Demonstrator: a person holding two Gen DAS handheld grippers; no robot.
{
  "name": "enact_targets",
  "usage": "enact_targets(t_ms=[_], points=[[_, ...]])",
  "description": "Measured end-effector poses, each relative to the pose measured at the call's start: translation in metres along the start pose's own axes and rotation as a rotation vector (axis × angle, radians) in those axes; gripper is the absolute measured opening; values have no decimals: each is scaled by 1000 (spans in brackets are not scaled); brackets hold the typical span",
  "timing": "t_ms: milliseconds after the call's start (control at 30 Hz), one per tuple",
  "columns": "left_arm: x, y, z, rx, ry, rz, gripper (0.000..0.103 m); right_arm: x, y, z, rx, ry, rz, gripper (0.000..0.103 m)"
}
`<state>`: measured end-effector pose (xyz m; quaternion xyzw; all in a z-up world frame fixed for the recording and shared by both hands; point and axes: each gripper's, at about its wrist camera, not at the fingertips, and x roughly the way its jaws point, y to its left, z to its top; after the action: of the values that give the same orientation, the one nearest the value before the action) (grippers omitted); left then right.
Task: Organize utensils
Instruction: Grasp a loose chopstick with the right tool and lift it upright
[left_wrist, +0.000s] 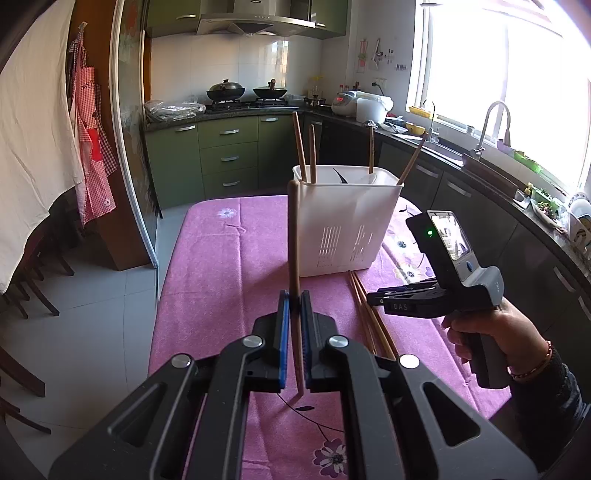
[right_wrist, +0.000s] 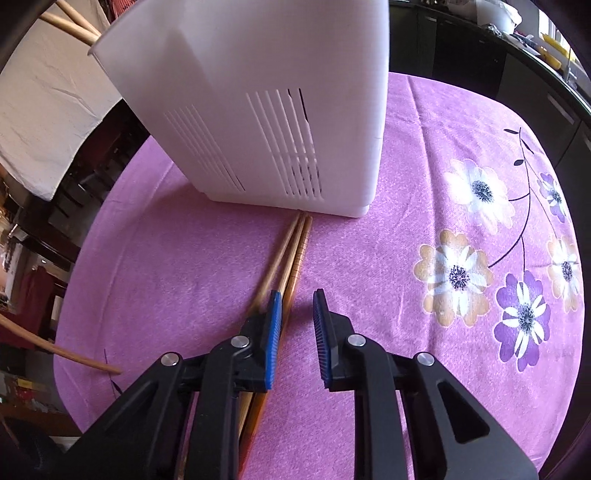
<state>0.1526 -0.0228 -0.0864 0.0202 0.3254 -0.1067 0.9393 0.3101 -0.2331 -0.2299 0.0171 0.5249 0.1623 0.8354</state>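
At a kitchen table draped in a purple floral cloth (right_wrist: 369, 280), I hold a single wooden chopstick (left_wrist: 293, 236) upright in my left gripper (left_wrist: 294, 306), its blue pads closed on the shaft low down, near the thin tip, with the thicker end level with the rim of the white utensil caddy (left_wrist: 347, 221) just ahead. Four more sticks already stand in the caddy's compartments.

My right gripper (right_wrist: 297, 310) hovers low over the cloth with its jaws apart and nothing between them. A small bundle of loose chopsticks (right_wrist: 295, 243) lies flat beneath it, far ends touching the caddy's base; the left pad (right_wrist: 274, 325) sits over the bundle, the gap between the pads falling just to its right (I would shift left before closing).

These sticks look light, rigid and smooth, so I judge them liable to pivot or slide in a narrow pinch. The held one, taken so near one end, may swing as it tips over the rim. For the flat ones, I would grip around mid-length, one at a time, since neighbours touch and could drag along.
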Motion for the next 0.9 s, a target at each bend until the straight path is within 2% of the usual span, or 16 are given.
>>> enact_targets(t_ms=[300, 400, 567, 733, 900], points=[[0, -1, -1, 10, 0, -4, 6, 9, 21, 6, -43, 21, -35, 18], [-1, -1, -1, 8, 1, -2, 6, 10, 22, 8, -44, 19, -67, 18], [1, 1, 0, 11, 1, -4, 6, 9, 14, 4, -27, 29, -58, 18], [1, 1, 1, 18, 4, -1, 6, 17, 26, 8, -66, 32, -96, 18], [2, 2, 1, 18, 4, -2, 6, 24, 37, 5, -85, 23, -106, 8]])
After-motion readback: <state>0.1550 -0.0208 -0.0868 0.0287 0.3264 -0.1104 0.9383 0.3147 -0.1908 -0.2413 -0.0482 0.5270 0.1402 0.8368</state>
